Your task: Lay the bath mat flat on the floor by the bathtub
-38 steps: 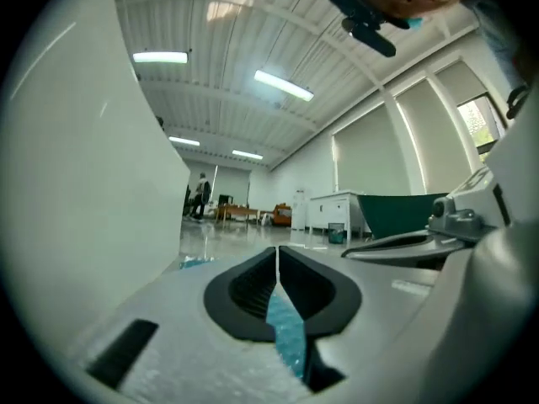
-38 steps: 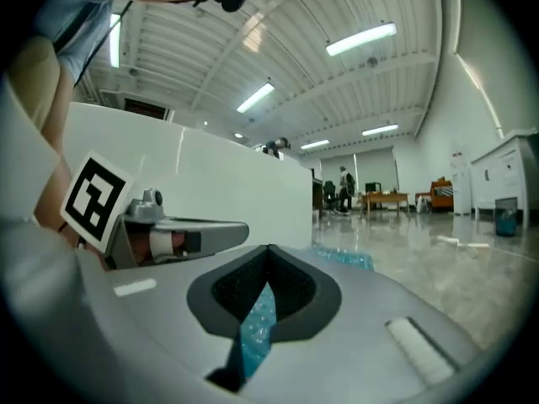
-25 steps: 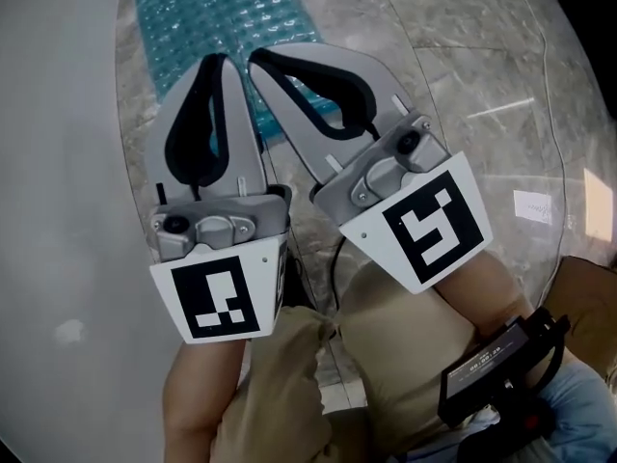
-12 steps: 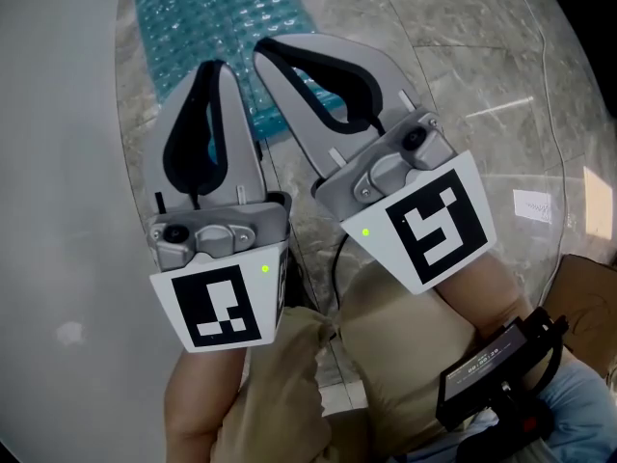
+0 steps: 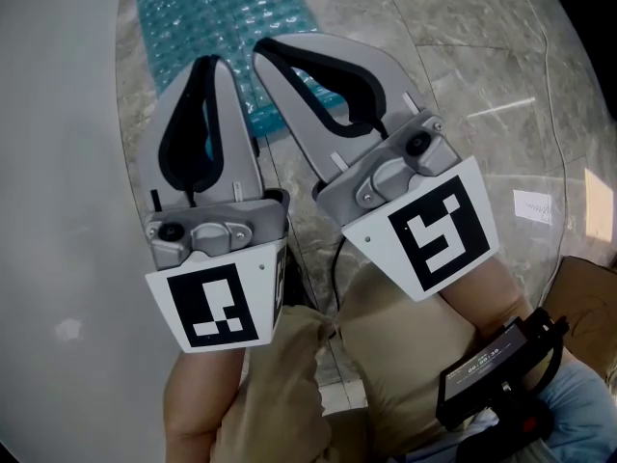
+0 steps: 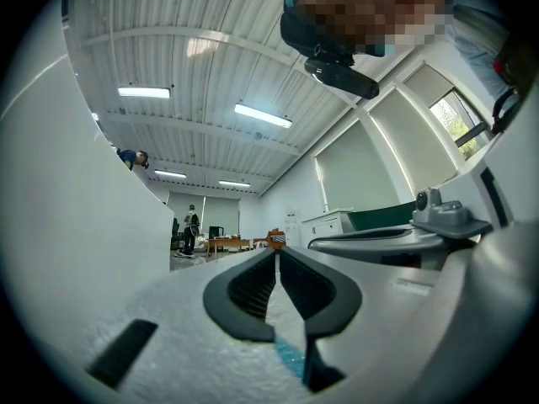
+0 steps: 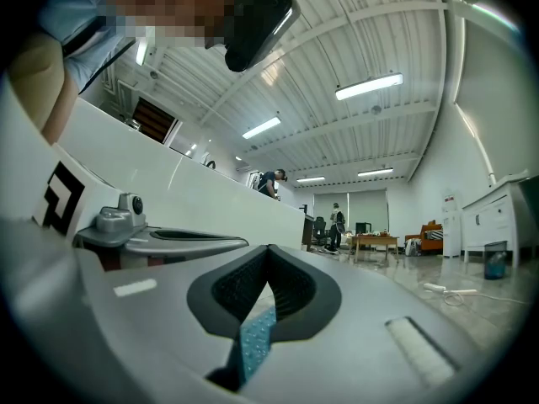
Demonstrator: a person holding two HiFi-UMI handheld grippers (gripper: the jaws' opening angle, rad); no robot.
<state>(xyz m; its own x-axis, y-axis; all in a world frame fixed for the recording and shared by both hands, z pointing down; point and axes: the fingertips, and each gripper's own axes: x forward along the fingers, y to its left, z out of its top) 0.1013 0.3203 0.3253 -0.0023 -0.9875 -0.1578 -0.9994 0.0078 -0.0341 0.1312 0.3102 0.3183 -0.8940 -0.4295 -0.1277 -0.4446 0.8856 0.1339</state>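
The teal bubble-textured bath mat (image 5: 207,17) lies flat on the marble floor beside the white bathtub (image 5: 58,162). Both grippers hover above its near end, side by side, jaws pointing away from me. My left gripper (image 5: 214,62) is shut with nothing between its black pads. My right gripper (image 5: 258,50) is also shut and empty. In the left gripper view a sliver of the mat (image 6: 290,356) shows below the left gripper (image 6: 277,251). In the right gripper view a strip of the mat (image 7: 255,339) shows through the loop of the right gripper (image 7: 269,249).
Grey marble floor (image 5: 463,56) spreads to the right, with a thin cable (image 5: 549,85) and a small paper label (image 5: 533,205) on it. A black device (image 5: 492,369) hangs at my right side. Far off stand people and a table (image 7: 375,242).
Both grippers have drifted very slightly in the head view with their jaws staying shut. The mat has not moved.
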